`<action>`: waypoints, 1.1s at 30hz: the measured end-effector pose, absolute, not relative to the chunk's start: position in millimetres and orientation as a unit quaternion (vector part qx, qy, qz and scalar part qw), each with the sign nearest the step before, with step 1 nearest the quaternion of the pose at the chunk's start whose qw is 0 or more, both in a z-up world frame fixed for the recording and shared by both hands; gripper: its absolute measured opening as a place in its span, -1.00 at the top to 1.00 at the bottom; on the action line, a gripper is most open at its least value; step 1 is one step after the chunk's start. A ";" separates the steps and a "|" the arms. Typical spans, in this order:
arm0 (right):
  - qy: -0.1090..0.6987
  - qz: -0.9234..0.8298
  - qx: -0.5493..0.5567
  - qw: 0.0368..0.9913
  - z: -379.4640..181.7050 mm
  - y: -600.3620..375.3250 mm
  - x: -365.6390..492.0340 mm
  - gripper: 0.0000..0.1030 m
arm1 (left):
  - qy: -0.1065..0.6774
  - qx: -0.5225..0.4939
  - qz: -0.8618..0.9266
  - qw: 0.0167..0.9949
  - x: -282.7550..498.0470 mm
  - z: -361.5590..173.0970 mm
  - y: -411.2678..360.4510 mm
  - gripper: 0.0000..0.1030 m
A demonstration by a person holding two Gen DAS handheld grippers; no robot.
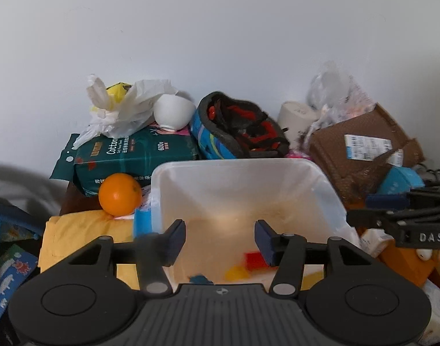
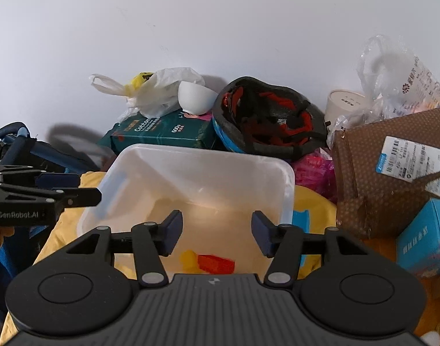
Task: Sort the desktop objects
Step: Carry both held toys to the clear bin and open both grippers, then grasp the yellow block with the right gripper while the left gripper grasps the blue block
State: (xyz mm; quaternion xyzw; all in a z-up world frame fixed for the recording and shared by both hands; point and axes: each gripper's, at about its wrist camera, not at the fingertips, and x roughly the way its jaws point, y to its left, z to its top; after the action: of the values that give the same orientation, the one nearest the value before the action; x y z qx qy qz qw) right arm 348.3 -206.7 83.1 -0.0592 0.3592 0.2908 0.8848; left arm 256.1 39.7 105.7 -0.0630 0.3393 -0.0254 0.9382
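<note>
Left hand-held gripper (image 1: 220,238) and right hand-held gripper (image 2: 217,230) both released, empty, poised over the translucent plastic bin (image 1: 243,164) at desk centre.

Bin already holds a red block (image 2: 215,263), a yellow block (image 2: 188,258) and a blue piece (image 1: 201,279). Next likely pick: round orange fruit (image 1: 120,193), just left of the bin, against the green cotton-tissue pack (image 1: 139,155). Judged firm, light, prone to rolling; take it across its widest part. White ceramic bowl (image 1: 174,112) on top of the pack looks fragile, so grip its rim gently.
</note>
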 end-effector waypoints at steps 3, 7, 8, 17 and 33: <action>0.335 0.306 -0.049 0.890 78.8 -220.4 312.5 -0.11 | 0.319 -0.050 -0.034 0.946 204.3 86.5 35.7 -0.17; 0.337 0.312 -0.055 0.887 38.0 -243.3 245.0 -0.11 | 0.334 -0.039 -0.026 0.942 130.1 35.2 24.1 -0.17; 0.346 0.308 -0.056 0.885 22.7 -248.0 227.1 -0.11 | 0.346 -0.041 -0.024 0.937 112.5 18.7 19.8 -0.17; 0.414 0.278 -0.105 0.860 -74.6 -246.4 136.6 -0.12 | 0.415 -0.038 -0.032 0.909 66.1 -47.7 -17.5 -0.17; 0.403 0.285 -0.119 0.861 -96.0 -222.5 137.3 -0.09 | 0.404 -0.016 -0.054 0.913 88.3 -59.3 -34.2 0.06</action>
State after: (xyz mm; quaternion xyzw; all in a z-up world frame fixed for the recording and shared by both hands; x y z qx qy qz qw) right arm 137.3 -222.5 -96.0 -0.1195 0.4034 0.2847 0.8614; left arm 88.3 -34.2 -59.3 -0.0160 0.4043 -0.0543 0.9129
